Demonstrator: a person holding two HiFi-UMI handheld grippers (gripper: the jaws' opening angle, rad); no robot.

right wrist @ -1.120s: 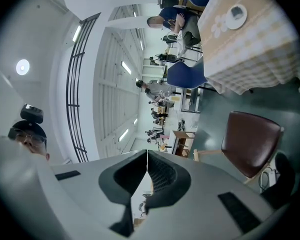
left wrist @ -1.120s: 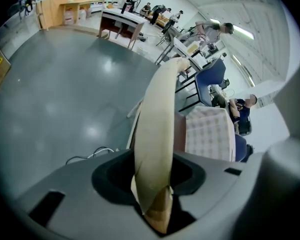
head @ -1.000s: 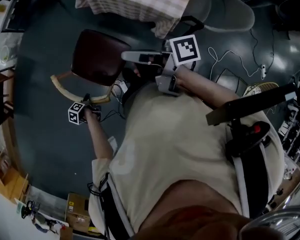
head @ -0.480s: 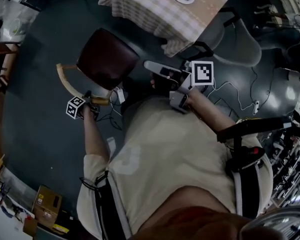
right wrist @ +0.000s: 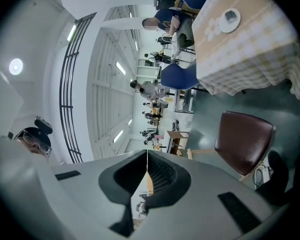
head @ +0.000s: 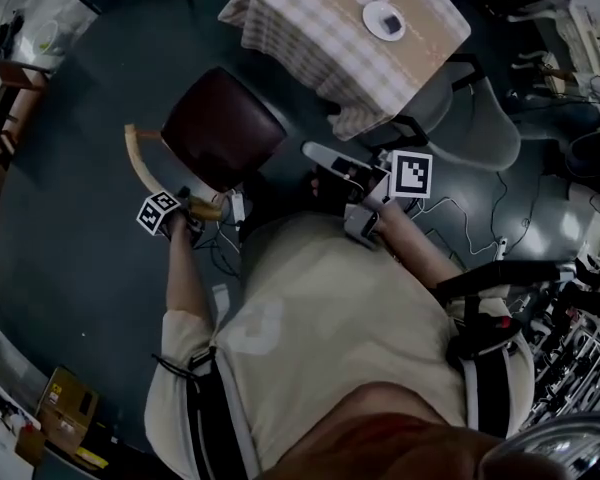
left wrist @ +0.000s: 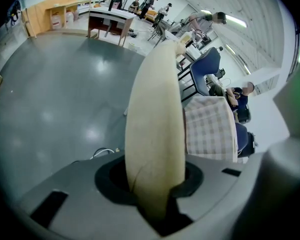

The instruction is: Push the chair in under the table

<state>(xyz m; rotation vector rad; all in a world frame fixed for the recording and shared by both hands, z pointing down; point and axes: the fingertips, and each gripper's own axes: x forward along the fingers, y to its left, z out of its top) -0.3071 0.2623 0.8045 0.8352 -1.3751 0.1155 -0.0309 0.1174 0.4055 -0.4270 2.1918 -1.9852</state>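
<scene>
The left gripper [left wrist: 157, 184] has just been closing, and its jaws now clamp the pale curved backrest [left wrist: 155, 119] of the chair [head: 223, 138], with the wood filling the gap between the pads. Compared with a second ago, the person's head has lifted, so the checked table [head: 310, 28] and the plate [head: 386, 20] on it now show in full. The chair itself doesn't look to have travelled. I'd say the grip is only now made and the push is still to come.

The right gripper [right wrist: 147, 179] has its jaws together on nothing and is held out level towards the table from in front of the person's chest.

The chair stands at about 10 o'clock from the person, with its dark seat well out on the floor. The table lies at about 1 o'clock from the seat. The hanging corner of the cloth [head: 355, 118] is the nearest edge, close to the seat's front right side, so a straight shove could catch it. The cloth hides the table legs, so I can't tell how wide the gap is. There is plenty of bare floor at the chair's 9 o'clock for swinging it round. A white cable [head: 235, 208] lies by the chair's rear foot, and a grey chair [head: 480, 118] sits at the table's 4 o'clock.
</scene>
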